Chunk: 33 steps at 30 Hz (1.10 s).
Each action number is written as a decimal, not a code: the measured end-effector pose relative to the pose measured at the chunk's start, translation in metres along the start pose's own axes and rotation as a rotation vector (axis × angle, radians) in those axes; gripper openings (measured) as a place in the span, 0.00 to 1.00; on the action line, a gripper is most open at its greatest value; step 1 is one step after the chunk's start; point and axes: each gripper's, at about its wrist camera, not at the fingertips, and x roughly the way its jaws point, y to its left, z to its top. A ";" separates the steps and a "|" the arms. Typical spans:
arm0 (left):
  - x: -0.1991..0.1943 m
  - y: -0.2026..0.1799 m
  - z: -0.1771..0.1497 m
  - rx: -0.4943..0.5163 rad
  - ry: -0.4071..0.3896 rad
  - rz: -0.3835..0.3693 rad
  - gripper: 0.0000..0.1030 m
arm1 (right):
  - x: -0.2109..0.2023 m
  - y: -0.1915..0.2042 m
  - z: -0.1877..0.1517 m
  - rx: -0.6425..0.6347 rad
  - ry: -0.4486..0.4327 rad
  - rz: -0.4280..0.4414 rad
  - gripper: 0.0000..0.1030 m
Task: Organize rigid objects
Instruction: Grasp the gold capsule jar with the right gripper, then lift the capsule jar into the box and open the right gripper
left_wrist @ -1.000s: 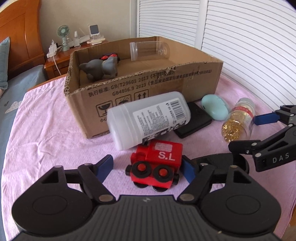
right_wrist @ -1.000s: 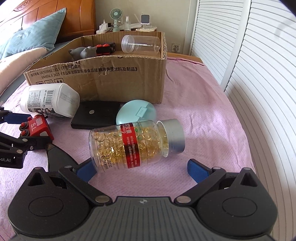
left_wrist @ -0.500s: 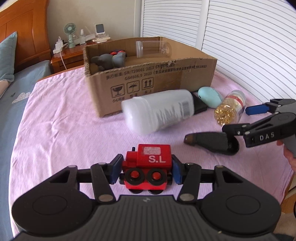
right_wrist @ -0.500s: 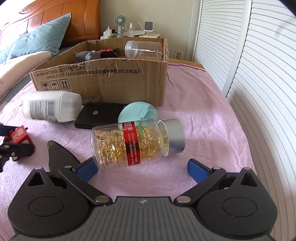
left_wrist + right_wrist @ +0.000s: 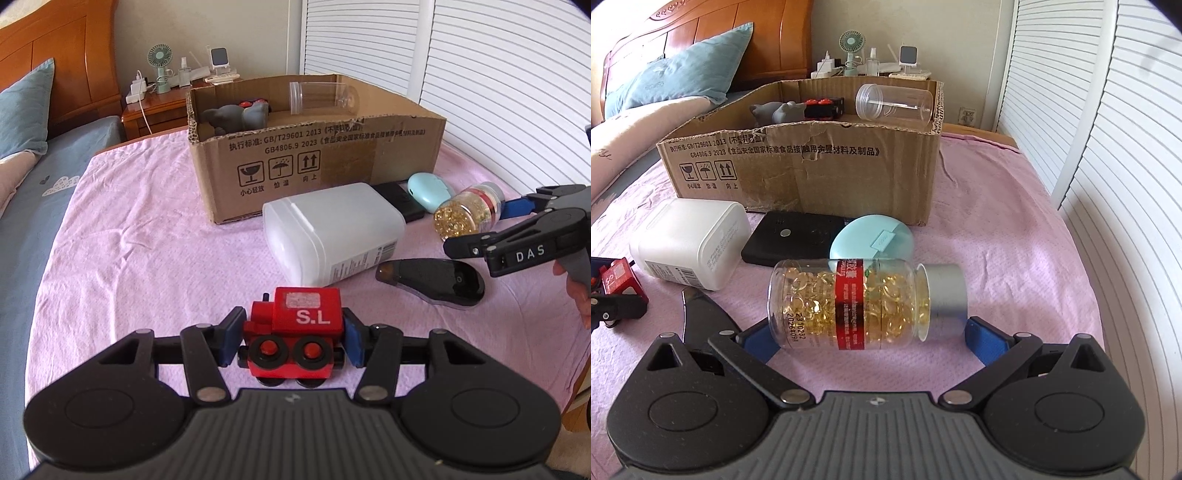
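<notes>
Toy train [image 5: 295, 332] clamped in the left tongs [image 5: 291, 338].
It sits above the pink cover [image 5: 147, 240], pads pressing both ends (jaws easing apart slightly); right tongs [image 5: 866, 334] gape wide around the capsule bottle [image 5: 857, 302], lying near the box [image 5: 812, 166].

Red toy train [image 5: 295, 332], pink bedspread [image 5: 147, 240]

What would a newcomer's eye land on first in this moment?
The red toy train, clamped between the left tool's blue pads in the foreground. Next, the capsule bottle lying on its side between the right tool's open pads, with the cardboard box behind.
</notes>
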 end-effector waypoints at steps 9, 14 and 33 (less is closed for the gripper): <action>0.000 0.002 0.001 -0.038 0.015 0.011 0.61 | -0.006 0.004 0.007 -0.003 -0.010 -0.006 1.00; 0.002 0.001 0.002 -0.026 0.014 0.010 0.59 | -0.009 0.006 0.010 -0.017 -0.009 0.009 1.00; -0.015 0.014 0.015 0.038 0.113 -0.066 0.49 | -0.031 0.010 0.019 -0.133 0.057 0.029 0.93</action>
